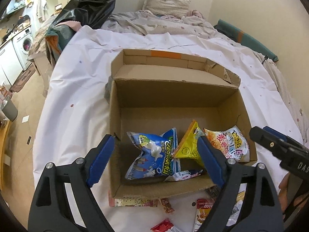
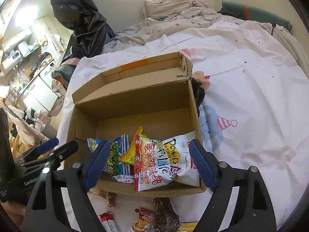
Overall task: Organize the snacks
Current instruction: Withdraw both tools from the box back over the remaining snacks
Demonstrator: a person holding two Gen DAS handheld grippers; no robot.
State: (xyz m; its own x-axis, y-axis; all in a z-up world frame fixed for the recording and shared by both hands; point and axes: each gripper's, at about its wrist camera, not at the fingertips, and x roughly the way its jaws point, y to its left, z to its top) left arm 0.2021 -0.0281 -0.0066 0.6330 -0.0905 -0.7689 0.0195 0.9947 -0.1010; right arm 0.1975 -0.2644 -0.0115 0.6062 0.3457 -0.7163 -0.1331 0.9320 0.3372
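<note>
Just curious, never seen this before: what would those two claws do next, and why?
Probably reach for a loose snack lying in front of the cardboard box. Both the left gripper and the right gripper are open and empty, several packets already sit inside, others remain outside.

Both wrist views look steeply down, close, into one cardboard box (image 1: 173,100) (image 2: 135,100) — left and right of it.

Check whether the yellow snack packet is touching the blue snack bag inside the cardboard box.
Touching. In the left wrist view the yellow snack packet has its lower left corner pressed against the blue snack bag's right edge, with no gap, inside the cardboard box.
</note>
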